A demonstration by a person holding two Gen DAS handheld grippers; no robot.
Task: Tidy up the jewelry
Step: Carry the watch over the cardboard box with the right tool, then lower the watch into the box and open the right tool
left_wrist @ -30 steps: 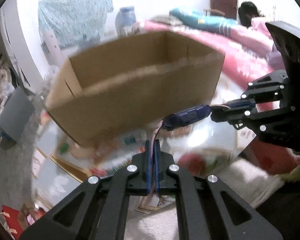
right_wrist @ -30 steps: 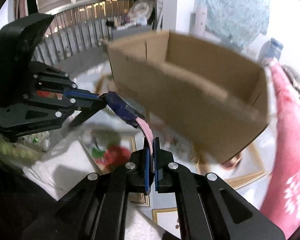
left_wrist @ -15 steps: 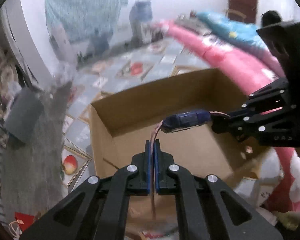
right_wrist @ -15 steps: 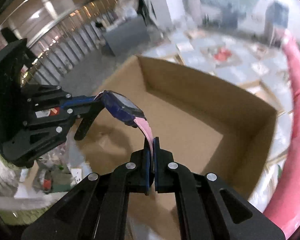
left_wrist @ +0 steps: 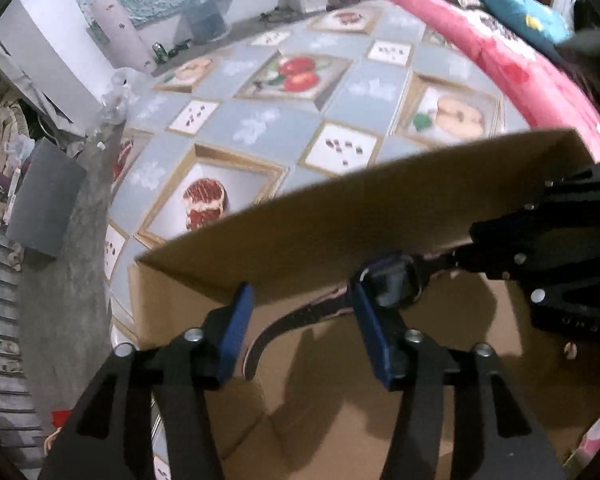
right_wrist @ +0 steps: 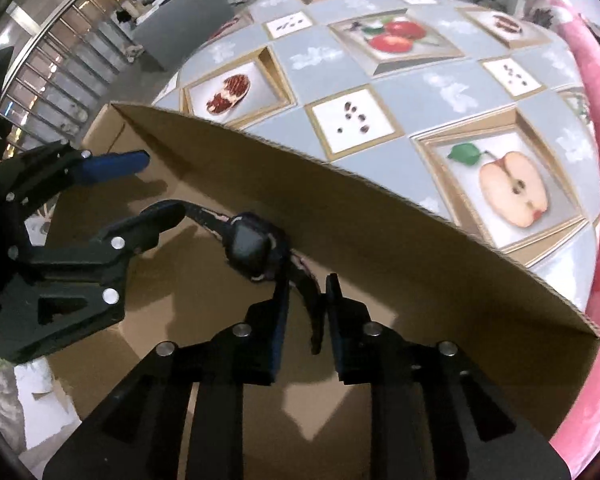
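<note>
Cardboard box [left_wrist: 380, 216] filling lower frame, no legible writing anywhere. Watch [right_wrist: 252, 246] mid-frame over box interior, strap ends partly hidden by fingers. Left gripper [left_wrist: 300, 320] opening wide, strap loose between; right gripper [right_wrist: 308, 312] opening narrowly around strap.

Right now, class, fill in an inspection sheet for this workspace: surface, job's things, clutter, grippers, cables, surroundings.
Surface: fruit-print mat under an open cardboard box.
Job's things: dark wristwatch over the box's inside, straps trailing.
Clutter: nothing seen inside the box.
Grippers: left gripper opening, strap lying loose between its pads; right gripper opening, the other strap between its fingers.
Cables: nothing seen.
Surroundings: pink bedding, grey case, railing.
</note>
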